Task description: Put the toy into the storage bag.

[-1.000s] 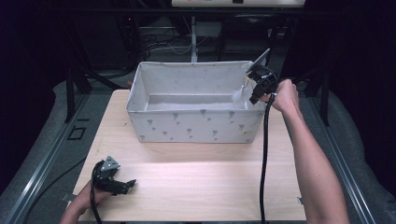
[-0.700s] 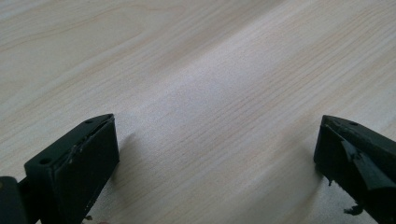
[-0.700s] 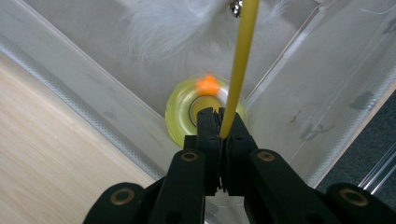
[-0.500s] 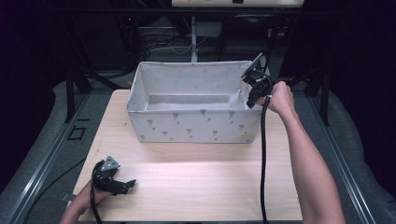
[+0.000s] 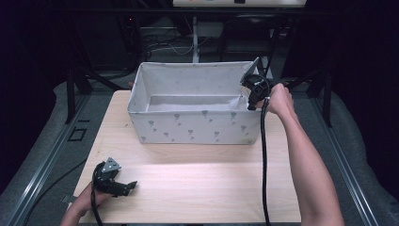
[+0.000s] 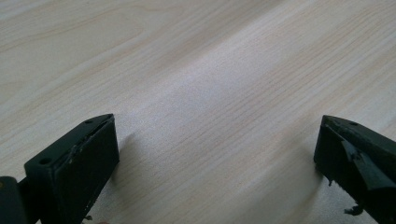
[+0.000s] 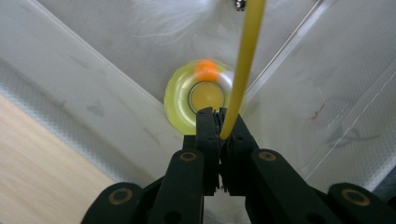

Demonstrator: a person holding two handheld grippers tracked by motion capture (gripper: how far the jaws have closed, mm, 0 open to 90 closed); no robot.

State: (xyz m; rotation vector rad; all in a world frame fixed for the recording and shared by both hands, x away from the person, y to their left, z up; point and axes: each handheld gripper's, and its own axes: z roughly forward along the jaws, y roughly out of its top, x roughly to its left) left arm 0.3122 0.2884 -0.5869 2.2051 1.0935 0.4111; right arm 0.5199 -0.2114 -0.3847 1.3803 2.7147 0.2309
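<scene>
Right claw (image 7: 218,122) is pinching a thin yellow rod (image 7: 243,60), jaws clamped tight on its lower end; in the high view that claw (image 5: 249,94) is sitting over the far-right corner of the white fabric bin (image 5: 197,127). Left claw (image 6: 215,154) is resting wide apart on the desk (image 5: 197,183) at near left, nothing between its jaws.

The rod is running up and away from the jaws, tilted slightly off their line, its long axis heading toward the bin's inner wall. Its top end is cut off by the frame edge, so its full length cannot be told. Beyond the jaw tips a yellow ring (image 7: 201,100) with an orange bead on top is lying inside the bin, looking blurred; whether it is joined to the rod cannot be told.

Risks, as a judgement:
- The grip is sitting at the very tips on a thin round rod, so it is likely to pivot or slip out if the rod's free end catches the soft wall or rim.
- The fabric wall is giving little resistance, so a sideways push could fold the bin or shove it along the desk.
- The left claw is parked well away from the bin, so nothing is bracing it.
- Letting go while the rod is tilted could leave it propped against the wall instead of lying flat.
</scene>
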